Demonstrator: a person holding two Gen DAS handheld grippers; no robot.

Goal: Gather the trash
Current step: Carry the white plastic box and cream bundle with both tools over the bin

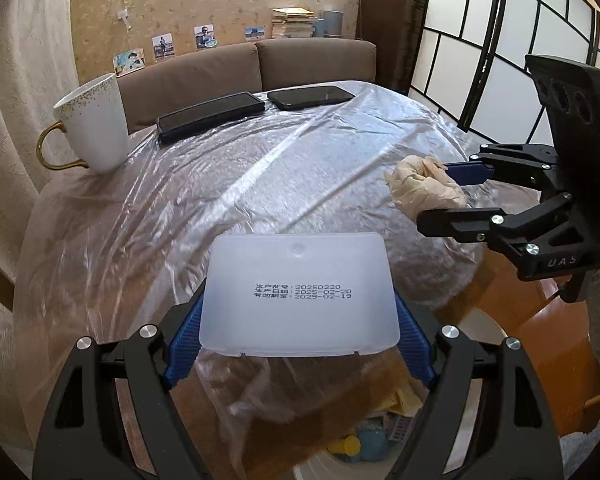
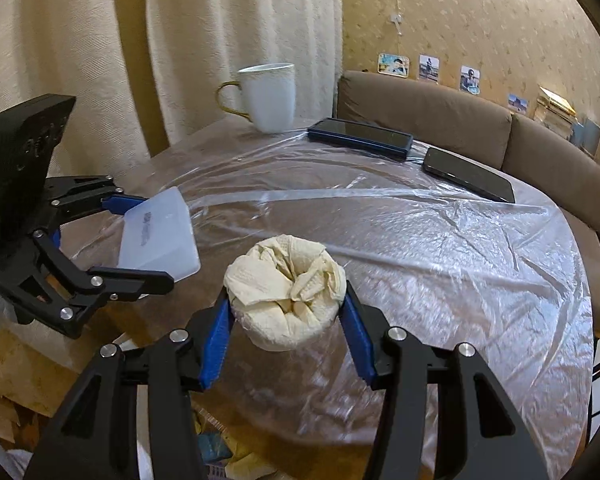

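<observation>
A frosted white plastic box (image 1: 298,294) with printed dates is clamped between the blue pads of my left gripper (image 1: 298,336), held above the near edge of the table. The same box (image 2: 156,236) shows in the right wrist view, with the left gripper (image 2: 140,240) at the left. My right gripper (image 2: 286,320) is shut on a crumpled beige paper wad (image 2: 286,288). In the left wrist view that wad (image 1: 424,186) sits in the right gripper (image 1: 446,194) at the right. Both loads hang over the table's near rim.
The round table (image 1: 220,184) wears a clear plastic cover. A white mug (image 1: 94,120) with a gold handle stands at the far left, a dark tablet (image 1: 210,116) and a phone (image 1: 310,97) at the back. A bin with trash (image 1: 364,444) lies below. A brown sofa (image 1: 260,64) stands behind.
</observation>
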